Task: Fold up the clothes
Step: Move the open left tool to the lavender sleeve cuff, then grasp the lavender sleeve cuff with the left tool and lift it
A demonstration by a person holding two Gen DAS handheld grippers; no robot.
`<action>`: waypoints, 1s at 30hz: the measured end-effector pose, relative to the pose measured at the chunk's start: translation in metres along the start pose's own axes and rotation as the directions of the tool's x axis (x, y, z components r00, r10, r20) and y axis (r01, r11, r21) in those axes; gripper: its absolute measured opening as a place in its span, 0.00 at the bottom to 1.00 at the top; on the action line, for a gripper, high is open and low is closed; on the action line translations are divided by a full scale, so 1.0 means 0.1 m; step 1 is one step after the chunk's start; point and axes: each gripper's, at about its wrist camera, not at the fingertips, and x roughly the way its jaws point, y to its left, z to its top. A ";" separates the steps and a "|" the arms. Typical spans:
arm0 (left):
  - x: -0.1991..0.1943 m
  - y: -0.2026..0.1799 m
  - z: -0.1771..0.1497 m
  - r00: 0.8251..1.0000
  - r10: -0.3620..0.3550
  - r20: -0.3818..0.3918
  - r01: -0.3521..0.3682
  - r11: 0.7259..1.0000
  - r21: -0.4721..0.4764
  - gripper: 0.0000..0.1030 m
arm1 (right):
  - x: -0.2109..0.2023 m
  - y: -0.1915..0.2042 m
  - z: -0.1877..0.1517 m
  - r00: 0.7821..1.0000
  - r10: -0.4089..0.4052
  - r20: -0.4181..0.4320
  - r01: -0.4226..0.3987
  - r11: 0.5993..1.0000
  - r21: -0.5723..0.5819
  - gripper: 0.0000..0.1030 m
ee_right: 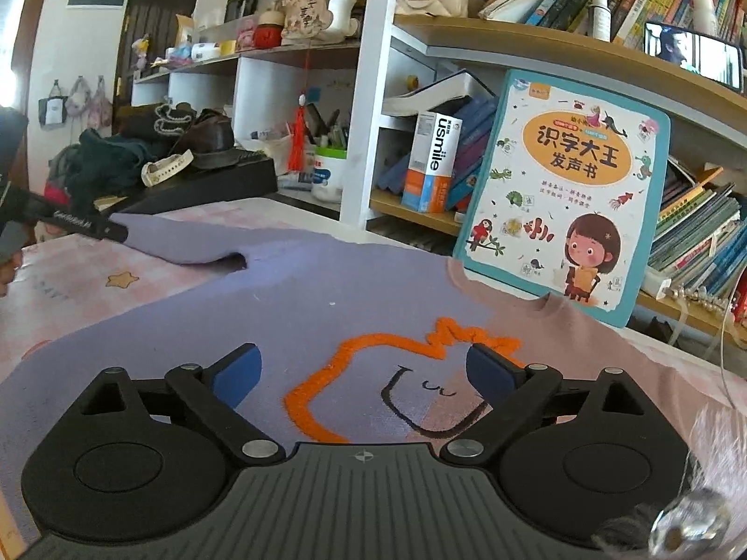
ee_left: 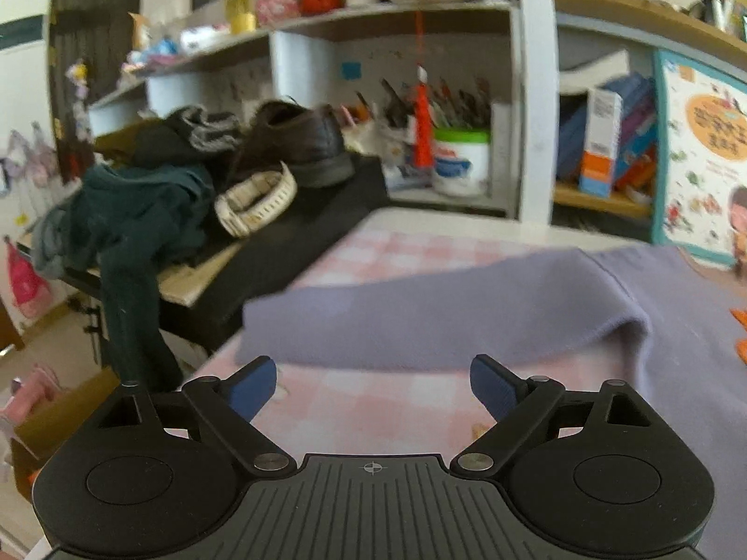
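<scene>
Both grippers, left [ee_left: 373,385] and right [ee_right: 364,373], stand wide open, holding nothing. The purple sweater [ee_right: 289,298] lies spread on the pink checked table [ee_left: 373,401], sleeve [ee_left: 420,322] outstretched. Judged soft, light and limp: best taken at the sleeve end or hem.

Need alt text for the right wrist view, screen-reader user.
The open right tool hovers over a purple sweatshirt spread flat on a pink checked tablecloth, above its orange-outlined face design. A children's book leans against crowded bookshelves behind, and the left tool reaches the sleeve at far left.
</scene>
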 end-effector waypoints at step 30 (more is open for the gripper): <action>0.68 0.72 0.14 0.974 -0.214 -0.067 0.142 0.822 -0.552 0.49 | 0.04 -0.04 0.00 0.999 0.037 -0.024 -0.036 0.999 0.031 0.94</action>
